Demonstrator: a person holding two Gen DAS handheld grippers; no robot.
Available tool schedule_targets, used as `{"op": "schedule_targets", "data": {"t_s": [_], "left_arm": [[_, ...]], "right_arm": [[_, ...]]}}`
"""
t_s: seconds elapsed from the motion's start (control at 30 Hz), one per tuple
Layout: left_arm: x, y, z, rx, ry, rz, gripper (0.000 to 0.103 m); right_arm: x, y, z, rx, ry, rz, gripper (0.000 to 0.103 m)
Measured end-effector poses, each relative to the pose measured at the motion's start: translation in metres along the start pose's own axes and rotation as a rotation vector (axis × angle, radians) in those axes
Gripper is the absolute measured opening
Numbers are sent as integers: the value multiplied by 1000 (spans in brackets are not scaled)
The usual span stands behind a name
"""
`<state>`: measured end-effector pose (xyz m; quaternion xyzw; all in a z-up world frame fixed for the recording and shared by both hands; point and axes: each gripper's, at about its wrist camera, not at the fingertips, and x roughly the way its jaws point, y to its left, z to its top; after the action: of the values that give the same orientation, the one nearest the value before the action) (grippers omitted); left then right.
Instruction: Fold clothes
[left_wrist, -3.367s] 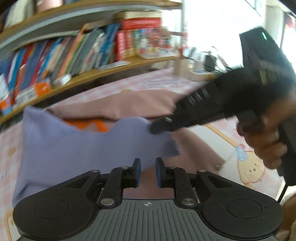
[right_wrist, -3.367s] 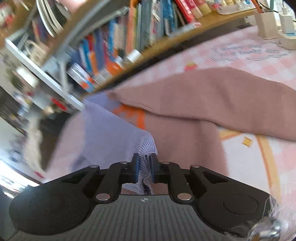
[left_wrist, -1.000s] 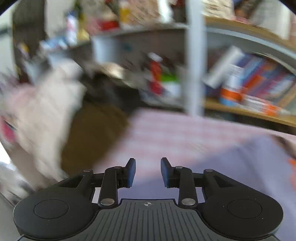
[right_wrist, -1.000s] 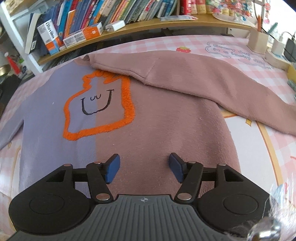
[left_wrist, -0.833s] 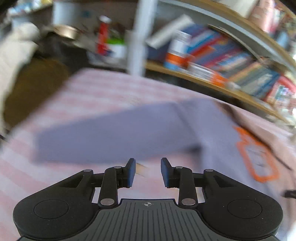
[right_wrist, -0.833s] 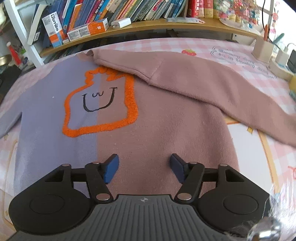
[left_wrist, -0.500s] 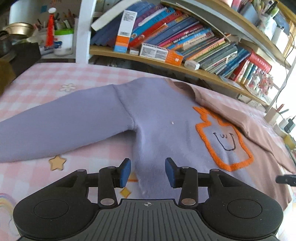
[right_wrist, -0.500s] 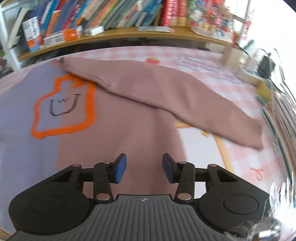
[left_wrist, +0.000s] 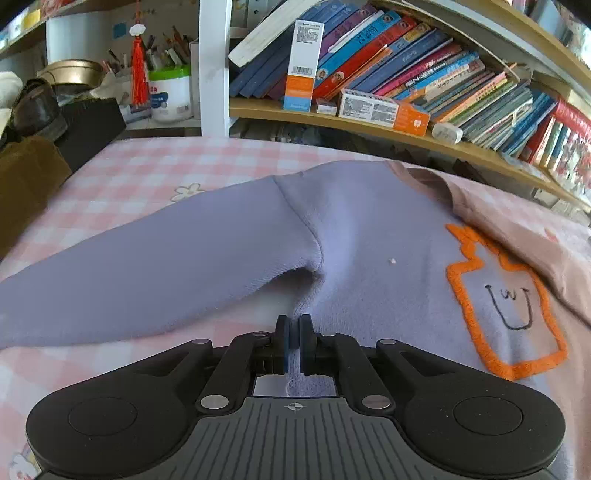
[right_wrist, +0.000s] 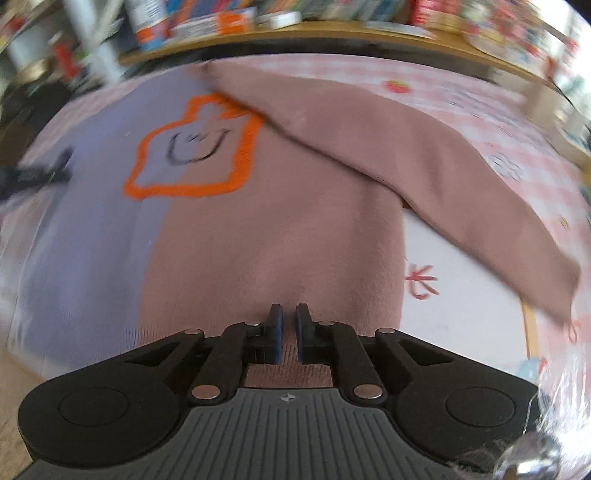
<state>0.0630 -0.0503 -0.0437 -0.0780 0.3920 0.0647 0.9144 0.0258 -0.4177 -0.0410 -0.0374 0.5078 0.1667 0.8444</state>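
Pinching the sweater (left_wrist: 369, 258) at its lilac side edge below the armpit, the left gripper (left_wrist: 294, 347) fingers press together; the right gripper (right_wrist: 287, 332) fingers nearly meet over the mauve hem. Two-tone sweater, orange-outlined face, flat on the pink-checked desk (left_wrist: 147, 173).

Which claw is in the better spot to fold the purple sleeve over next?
Probably the left claw. It is shut on the sweater just below the purple sleeve, near the armpit. The right claw sits over the pink half, far from it.
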Motion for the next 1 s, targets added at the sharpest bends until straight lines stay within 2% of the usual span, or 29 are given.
{"op": "schedule_targets", "data": {"t_s": [0.07, 0.2, 0.37, 0.47, 0.5, 0.57, 0.7, 0.97, 1.0], "left_arm": [[-2, 0, 0, 1, 4, 20, 13], [-24, -8, 0, 1, -29, 15, 17], [-51, -40, -22, 85, -43, -77, 17], [-61, -63, -38, 132, -30, -111, 17], [-63, -70, -44, 145, -24, -117, 17], [-66, -85, -55, 192, -10, -115, 17], [-65, -109, -73, 295, 33, -43, 17], [-71, -112, -78, 233, 12, 24, 18], [-71, -114, -79, 233, 10, 33, 18]], "right_arm": [[-1, 4, 1, -32, 11, 13, 8], [0, -22, 15, -86, -44, -75, 12], [0, -54, 33, -154, -113, -185, 12], [10, -62, 38, -223, -103, -155, 17], [13, -61, 39, -251, -103, -149, 22], [19, -60, 41, -307, -106, -147, 23], [29, -56, 44, -422, -116, -163, 23], [35, -54, 37, -580, -152, -179, 22], [36, -54, 36, -598, -156, -181, 18]]}}
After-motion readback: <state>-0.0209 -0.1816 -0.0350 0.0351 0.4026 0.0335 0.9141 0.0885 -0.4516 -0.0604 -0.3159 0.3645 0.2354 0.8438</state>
